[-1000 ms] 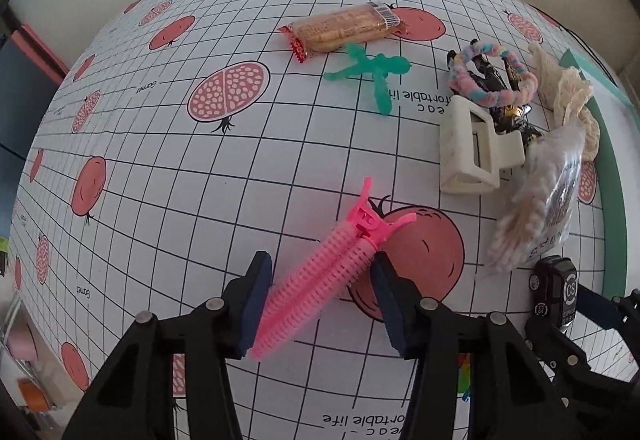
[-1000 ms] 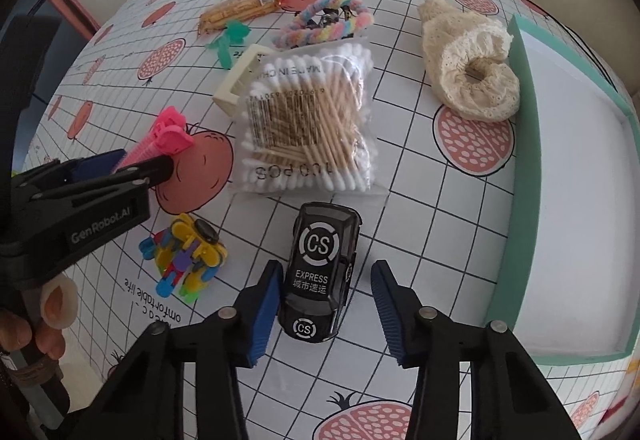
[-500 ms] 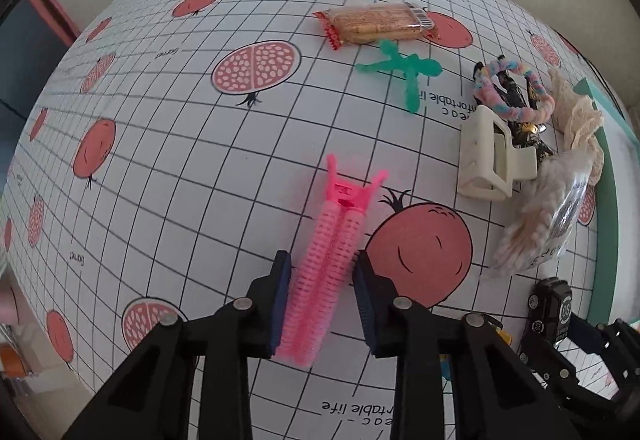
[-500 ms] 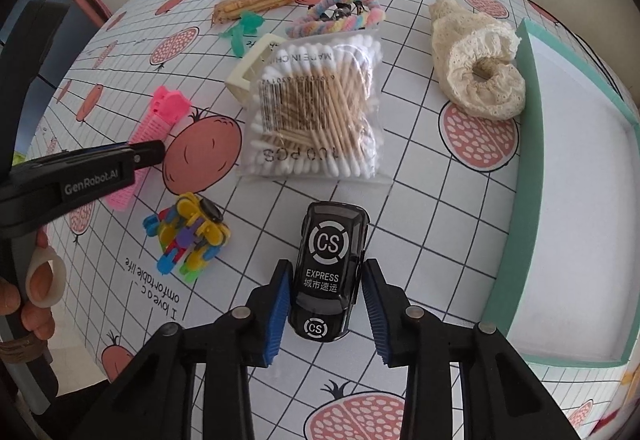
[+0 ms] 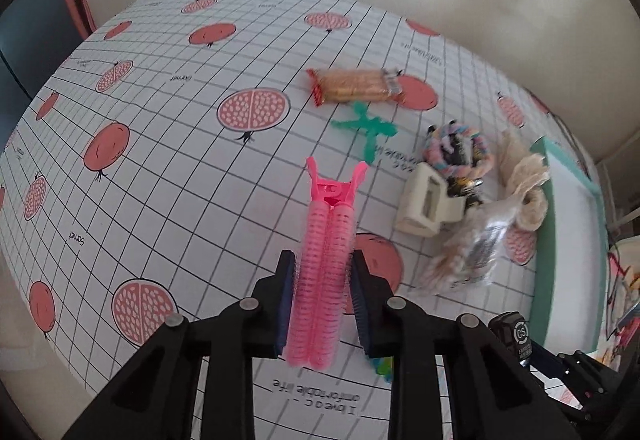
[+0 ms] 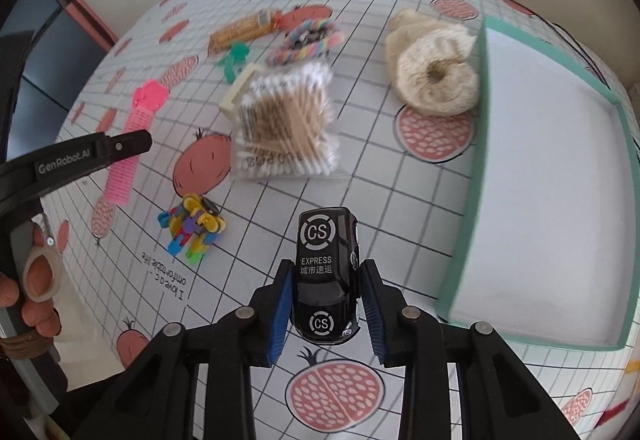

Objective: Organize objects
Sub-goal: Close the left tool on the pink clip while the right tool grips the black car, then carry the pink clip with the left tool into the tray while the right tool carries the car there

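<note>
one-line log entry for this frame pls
left tongs: shut on pink hair clip | right tongs: shut on black toy car | teal tray: empty

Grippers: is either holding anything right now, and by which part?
Left hand-held gripper clamps the pink hair clip across its roller end. Right hand-held gripper clamps the black toy car by its sides.

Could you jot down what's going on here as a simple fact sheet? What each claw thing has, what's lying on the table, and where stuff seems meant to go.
left gripper: jaws shut on the pink hair clip
right gripper: jaws shut on the black toy car
tray: teal rim, white floor, nothing in it, right of the car
on the tablecloth: cotton swab bag, cream scrunchie, rainbow hair tie, snack bar, green figure, cream claw clip, colourful block toy
likely destination: the tray, a guess
</note>
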Available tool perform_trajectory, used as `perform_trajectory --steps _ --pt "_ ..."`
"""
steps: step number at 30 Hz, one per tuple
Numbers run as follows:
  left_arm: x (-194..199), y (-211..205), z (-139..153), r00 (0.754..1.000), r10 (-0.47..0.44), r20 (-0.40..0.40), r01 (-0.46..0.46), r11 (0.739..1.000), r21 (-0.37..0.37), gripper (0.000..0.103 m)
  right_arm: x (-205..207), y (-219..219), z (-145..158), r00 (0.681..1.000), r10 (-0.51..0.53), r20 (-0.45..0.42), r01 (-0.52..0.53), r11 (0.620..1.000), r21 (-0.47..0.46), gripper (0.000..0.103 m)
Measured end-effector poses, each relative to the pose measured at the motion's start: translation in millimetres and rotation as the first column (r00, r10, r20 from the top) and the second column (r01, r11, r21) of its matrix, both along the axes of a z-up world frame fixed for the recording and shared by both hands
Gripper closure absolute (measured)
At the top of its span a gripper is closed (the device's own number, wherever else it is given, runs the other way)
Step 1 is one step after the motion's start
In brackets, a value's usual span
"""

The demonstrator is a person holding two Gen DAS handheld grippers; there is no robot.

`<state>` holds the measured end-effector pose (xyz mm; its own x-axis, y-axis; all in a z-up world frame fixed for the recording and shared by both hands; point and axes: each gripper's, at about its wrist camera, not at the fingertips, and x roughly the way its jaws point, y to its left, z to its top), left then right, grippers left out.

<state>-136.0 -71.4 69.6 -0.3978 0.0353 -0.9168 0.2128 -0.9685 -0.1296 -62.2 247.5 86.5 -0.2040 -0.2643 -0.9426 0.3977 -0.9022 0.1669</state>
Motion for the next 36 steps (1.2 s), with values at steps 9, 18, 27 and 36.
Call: perform_trajectory --steps 9,18,27,36 --pt "11.9 48.0 45.1 0.990 -0.078 -0.118 0.083 0.996 0.034 0.075 -21.7 -11.1 11.7 0.989 -0.111 -0.102 0.107 0.993 -0.048 0.068" --pt "3.0 115.6 100.0 0.952 -0.157 -0.261 0.196 0.972 0.131 0.075 -45.7 43.5 49.5 0.945 -0.276 -0.173 0.247 0.954 -0.171 0.068" --pt "-35.8 195.5 126.0 0.898 -0.281 -0.338 0.337 0.934 0.119 0.075 -92.1 79.3 76.4 0.886 -0.383 -0.259 0.337 0.919 -0.207 0.068" --pt "-87.7 251.2 71.4 0.895 -0.352 -0.276 0.395 0.911 0.121 0.075 -157.0 111.4 21.8 0.857 -0.479 -0.188 0.446 0.874 -0.193 0.068"
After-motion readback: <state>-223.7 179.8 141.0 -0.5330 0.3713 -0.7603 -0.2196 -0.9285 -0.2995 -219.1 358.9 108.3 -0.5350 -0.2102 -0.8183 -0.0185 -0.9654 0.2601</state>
